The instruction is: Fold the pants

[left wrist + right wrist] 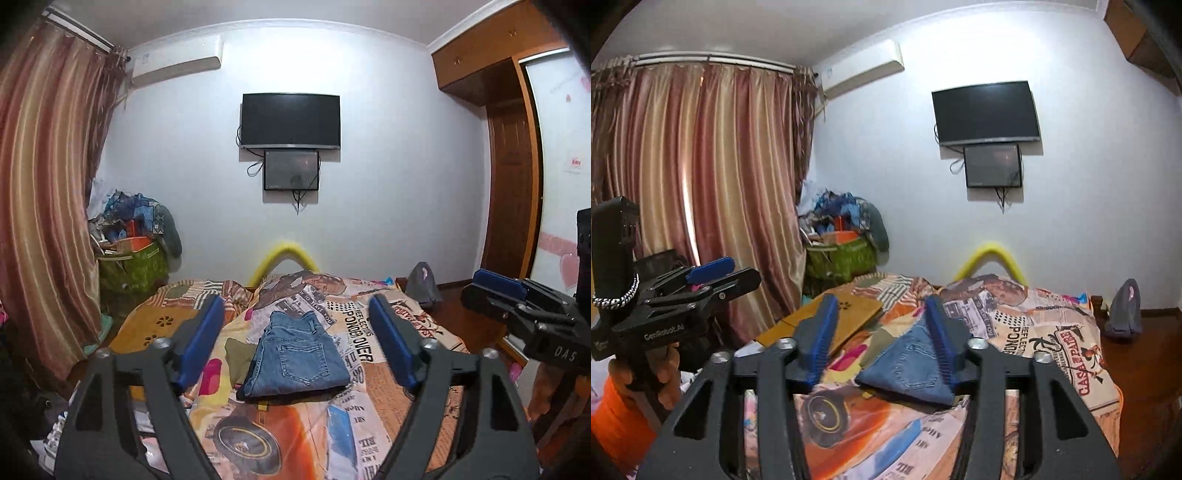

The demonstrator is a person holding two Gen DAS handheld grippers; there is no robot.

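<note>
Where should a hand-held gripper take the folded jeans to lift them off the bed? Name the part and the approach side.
Grip the jeans at the near folded edge, coming in low from the near side. There the layers sit stacked and thick enough to pinch together, while the far waistband end lies flatter against the bedspread. Both hand-held grippers are open, holding nothing.

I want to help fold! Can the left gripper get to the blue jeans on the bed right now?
Probably yes. The left gripper is open and points straight at the folded jeans on the bedspread, with nothing in between.
</note>
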